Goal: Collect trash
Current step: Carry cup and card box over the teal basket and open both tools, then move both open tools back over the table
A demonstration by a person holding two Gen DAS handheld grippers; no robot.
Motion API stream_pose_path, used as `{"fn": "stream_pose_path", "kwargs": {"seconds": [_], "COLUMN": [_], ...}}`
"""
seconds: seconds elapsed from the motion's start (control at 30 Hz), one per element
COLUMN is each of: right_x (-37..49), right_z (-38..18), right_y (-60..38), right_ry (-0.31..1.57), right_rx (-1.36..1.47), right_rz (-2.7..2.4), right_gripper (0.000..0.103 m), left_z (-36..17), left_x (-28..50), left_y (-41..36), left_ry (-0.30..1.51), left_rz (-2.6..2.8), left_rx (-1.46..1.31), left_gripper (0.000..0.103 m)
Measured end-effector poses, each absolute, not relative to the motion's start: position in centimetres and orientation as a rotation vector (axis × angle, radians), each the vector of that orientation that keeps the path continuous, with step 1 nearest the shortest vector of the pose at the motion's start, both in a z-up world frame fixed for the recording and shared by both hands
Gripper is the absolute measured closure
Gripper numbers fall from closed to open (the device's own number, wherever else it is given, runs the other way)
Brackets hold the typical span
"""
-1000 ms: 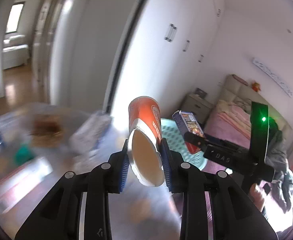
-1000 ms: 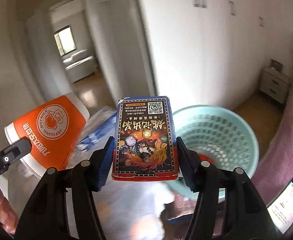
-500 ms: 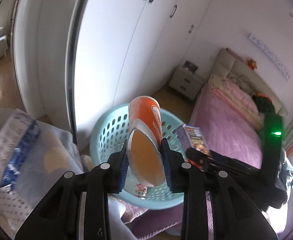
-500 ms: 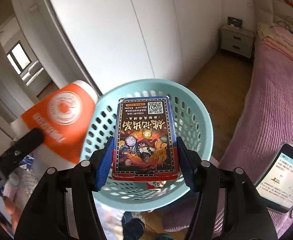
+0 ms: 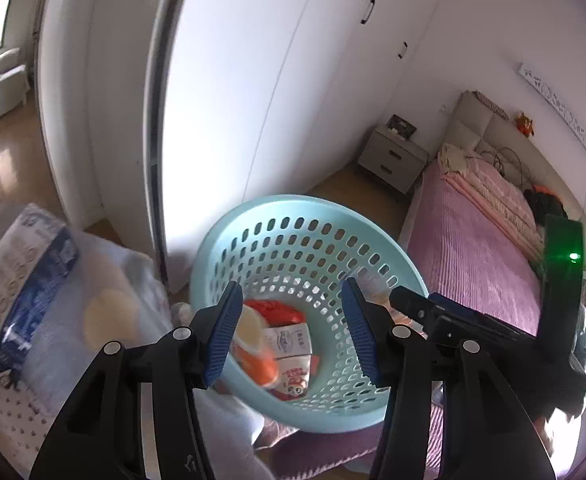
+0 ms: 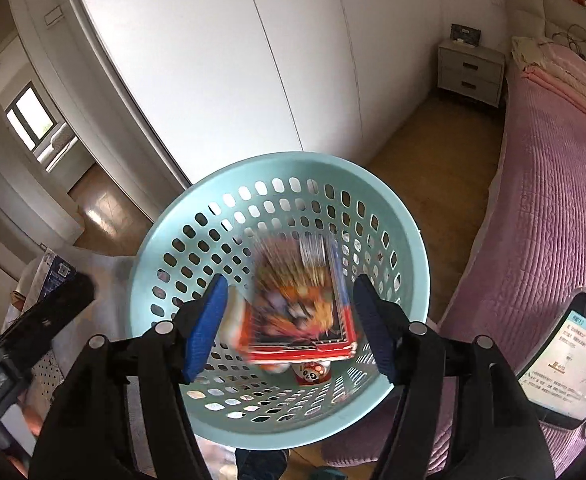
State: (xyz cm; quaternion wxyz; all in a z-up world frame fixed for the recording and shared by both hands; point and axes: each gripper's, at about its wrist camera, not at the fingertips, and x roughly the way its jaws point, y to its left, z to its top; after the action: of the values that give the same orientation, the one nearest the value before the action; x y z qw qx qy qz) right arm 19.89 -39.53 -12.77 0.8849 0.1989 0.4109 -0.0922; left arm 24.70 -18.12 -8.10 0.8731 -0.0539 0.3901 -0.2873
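Turquoise plastic basket (image 6: 407,236), perforated, seen from above in both wrist views; it receives the trash. In the right wrist view a red-edged card box (image 6: 299,304), streaked by motion blur, sits between the spread blue pads (image 6: 203,330) of the right gripper (image 6: 289,330) without touching either, and appears to be dropping inside the rim. In the left wrist view an orange-and-white paper cup (image 5: 253,346), likewise blurred, lies just beside the left-hand pad of the left gripper (image 5: 289,334), low inside the basket; whether it still brushes that pad cannot be told. Both grippers are wide open and hold nothing. A small red-and-white carton (image 5: 293,364) with a panda face already rests on the basket floor. Outward: a blue-and-white packet (image 5: 25,280) on pale cloth to the left, a pink bedspread (image 6: 553,184) to the right, white wardrobe doors (image 5: 253,80) behind.

Judged step: release over the basket. Done well, the jaws stay wide and centred above the opening until both items settle, so that neither clips the rim; withdrawal should be straight up, clear of the wall.
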Motion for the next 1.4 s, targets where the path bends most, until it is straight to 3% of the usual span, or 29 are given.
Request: {"fn": "stream_pose_path", "kwargs": {"seconds": [0.07, 0.6, 0.67, 0.73, 1.03, 1.4], "right_x": [19.7, 16.9, 16.9, 16.8, 17.2, 19.0], "right_z": [-12.6, -6.3, -6.1, -6.2, -8.4, -12.1], "right_y": [-39.6, -29.3, -27.5, -24.9, -15.6, -11.2], "right_ry": [0.854, 0.734, 0.729, 0.731, 0.763, 0.844], "right_rx": [0.417, 0.265, 0.24, 0.203, 0.104, 0.067], "right_rz": [-0.187, 0.047, 0.089, 0.139, 0.318, 0.378], "right_gripper": [0.041, 0.041, 0.041, 0.041, 0.041, 0.041], "left_z": [-7.7, -2.4, -1.9, -1.7, -3.8, -7.6], "left_x": [24.2, 17.0, 16.3, 15.7, 14.8, 15.5], "left_y": [-16.8, -3.6, -0.6, 2.6, 12.8, 16.9], "left_ry": [0.803, 0.656, 0.639, 0.626, 0.686, 0.801], "left_rz": [-0.585, -0.446, -0.397, -0.341, -0.16, -0.127], "left_rx": [-0.129, -0.203, -0.22, -0.241, -0.277, -0.259], "left_gripper": [0.046, 0.045, 0.036, 0.035, 0.035, 0.035]}}
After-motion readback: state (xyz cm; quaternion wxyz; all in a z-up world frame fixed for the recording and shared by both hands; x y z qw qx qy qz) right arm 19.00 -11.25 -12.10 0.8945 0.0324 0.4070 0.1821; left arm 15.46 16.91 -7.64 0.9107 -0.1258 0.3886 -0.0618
